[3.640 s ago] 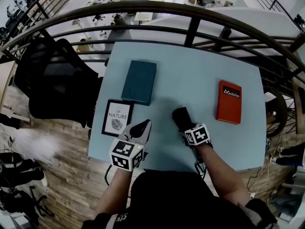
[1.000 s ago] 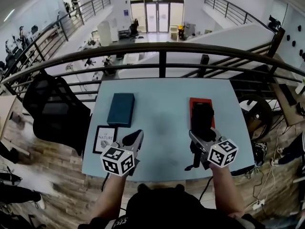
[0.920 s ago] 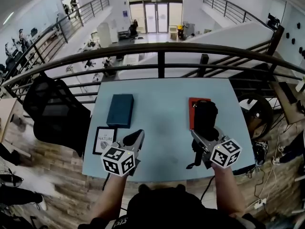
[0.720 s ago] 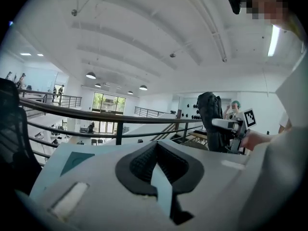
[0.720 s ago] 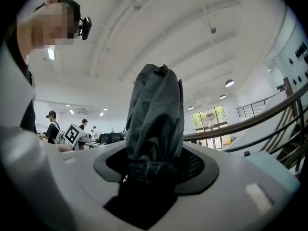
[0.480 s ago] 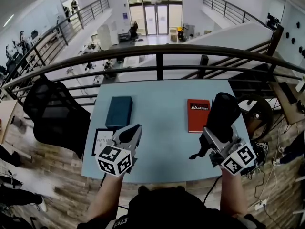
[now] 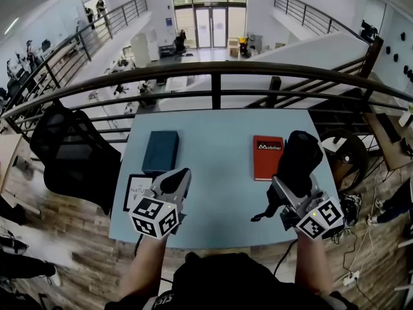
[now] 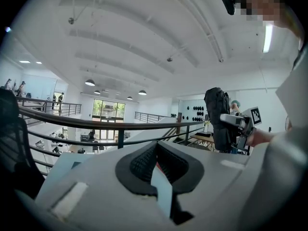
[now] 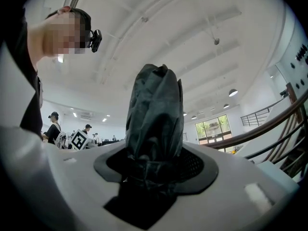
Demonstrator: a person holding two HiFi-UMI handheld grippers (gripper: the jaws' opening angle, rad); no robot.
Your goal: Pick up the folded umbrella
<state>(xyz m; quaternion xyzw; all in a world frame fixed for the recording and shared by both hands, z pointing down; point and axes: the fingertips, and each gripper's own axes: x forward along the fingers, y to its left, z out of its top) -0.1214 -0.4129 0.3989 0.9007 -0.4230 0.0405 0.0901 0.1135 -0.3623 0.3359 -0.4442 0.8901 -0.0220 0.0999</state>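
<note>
The folded black umbrella (image 7: 296,161) is off the table, held up in the air at the right. My right gripper (image 7: 292,189) is shut on its lower part, and its strap dangles to the left. In the right gripper view the umbrella (image 9: 155,114) stands up between the jaws and fills the middle. My left gripper (image 7: 170,187) hovers over the table's left front, shut with nothing in it; in its own view the pads (image 8: 144,161) meet. The umbrella (image 8: 216,117) also shows there at the right.
On the light blue table (image 7: 219,154) lie a red book (image 7: 268,157), a dark teal book (image 7: 161,152) and a framed print (image 7: 137,192). A dark railing (image 7: 213,73) runs behind the table. A black chair (image 7: 68,150) stands to the left.
My right gripper has lifted the umbrella off the table and carried it right, uncovering the red book. The left gripper has risen a little. Over the last half second both hold still.
</note>
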